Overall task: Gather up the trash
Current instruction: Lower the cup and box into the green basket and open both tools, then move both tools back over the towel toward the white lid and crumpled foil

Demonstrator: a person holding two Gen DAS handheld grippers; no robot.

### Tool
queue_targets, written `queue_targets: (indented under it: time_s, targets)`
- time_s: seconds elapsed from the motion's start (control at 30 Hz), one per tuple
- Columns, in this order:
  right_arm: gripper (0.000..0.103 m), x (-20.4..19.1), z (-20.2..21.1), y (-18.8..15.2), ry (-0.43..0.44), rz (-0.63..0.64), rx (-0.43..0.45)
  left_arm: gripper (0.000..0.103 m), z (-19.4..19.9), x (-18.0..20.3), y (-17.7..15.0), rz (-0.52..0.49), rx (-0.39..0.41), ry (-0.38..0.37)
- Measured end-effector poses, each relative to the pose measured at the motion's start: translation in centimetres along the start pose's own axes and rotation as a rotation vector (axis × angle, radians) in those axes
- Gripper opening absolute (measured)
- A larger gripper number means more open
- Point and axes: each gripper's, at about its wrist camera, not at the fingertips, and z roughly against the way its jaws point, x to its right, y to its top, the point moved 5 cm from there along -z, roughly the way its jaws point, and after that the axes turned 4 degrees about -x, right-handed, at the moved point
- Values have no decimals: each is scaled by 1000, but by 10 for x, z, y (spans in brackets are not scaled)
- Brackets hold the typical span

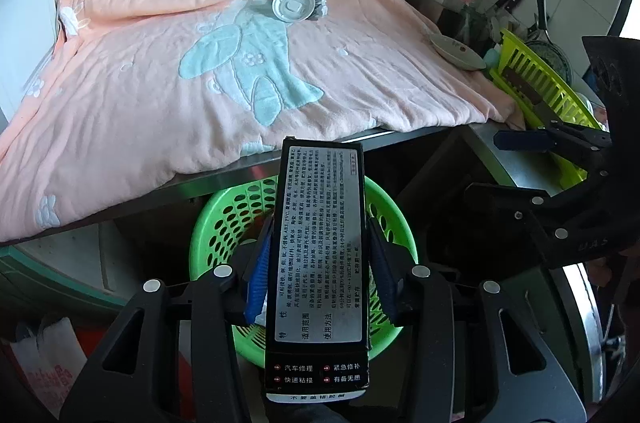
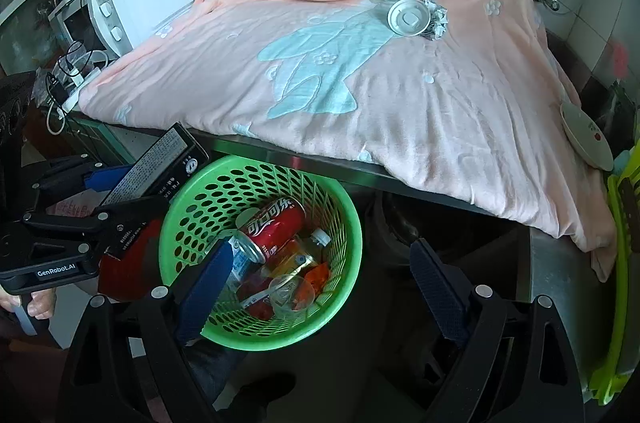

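Observation:
My left gripper (image 1: 320, 229) is shut on a long black box (image 1: 318, 263) printed with Chinese text, held over a green perforated basket (image 1: 200, 235) below the counter edge. In the right wrist view the same box (image 2: 160, 159) hangs at the left of the basket (image 2: 352, 223). The basket holds a red cola can (image 2: 276, 227), a small bottle, a clear cup and wrappers. My right gripper (image 2: 322, 255) stands wide open above the basket with nothing gripped. On the pink blanket (image 2: 400, 127) lie a white round lid (image 2: 408, 17) and crumpled foil (image 2: 438, 19).
A white microwave (image 2: 120, 7) and a tangle of cables (image 2: 68, 83) stand left of the blanket. A shallow bowl (image 2: 586, 135) rests at the blanket's right edge. A yellow-green dish rack (image 1: 540, 91) with a cleaver on it sits further right.

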Motion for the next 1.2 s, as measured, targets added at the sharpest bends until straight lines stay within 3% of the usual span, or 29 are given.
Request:
queue_targets:
  time_s: [0.53, 0.63, 0.9, 1.2]
  targets:
    - [87, 7, -5, 11, 11, -5, 2, 71, 2, -7, 12, 25, 17, 28]
    - [87, 12, -7, 19, 10, -6, 3, 72, 5, -13, 20, 36, 28, 37]
    - [87, 28, -15, 54, 14, -15, 13, 76, 11, -39, 45, 71, 57, 69]
    - [87, 57, -32, 119, -2, -33, 30, 78, 3, -66, 67, 105, 58, 88]
